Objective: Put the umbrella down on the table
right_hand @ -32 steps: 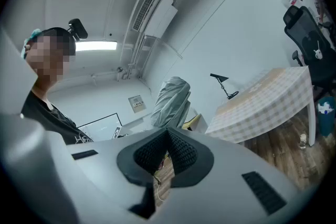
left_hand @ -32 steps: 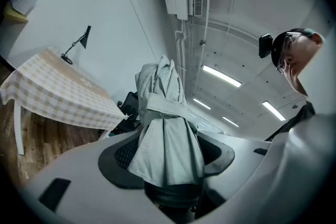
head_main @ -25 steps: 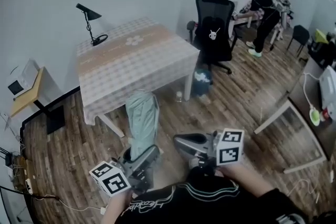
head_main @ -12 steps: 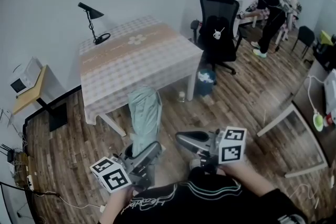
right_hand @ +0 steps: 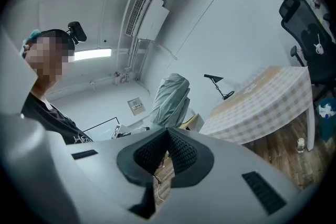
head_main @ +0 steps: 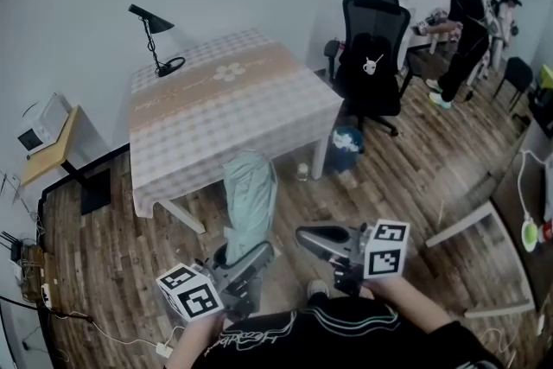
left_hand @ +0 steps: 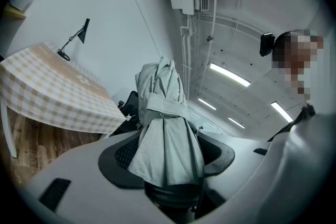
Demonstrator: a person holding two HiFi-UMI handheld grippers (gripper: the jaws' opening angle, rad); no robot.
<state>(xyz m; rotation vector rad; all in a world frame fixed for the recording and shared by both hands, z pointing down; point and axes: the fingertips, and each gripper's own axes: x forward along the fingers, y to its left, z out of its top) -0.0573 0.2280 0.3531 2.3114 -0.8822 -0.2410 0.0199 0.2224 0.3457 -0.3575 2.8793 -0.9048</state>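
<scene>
Carrying the folded umbrella [head_main: 250, 196] upright, clamped at its base in our left gripper [head_main: 245, 261]. Right gripper [head_main: 305, 237] is pinched together on nothing. Umbrella hangs over the floor, short of the table [head_main: 226, 110]. We judge approach, lay-down and release remain.

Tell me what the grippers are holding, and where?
The left gripper grips the folded umbrella near its lower end; the right gripper holds nothing.
</scene>
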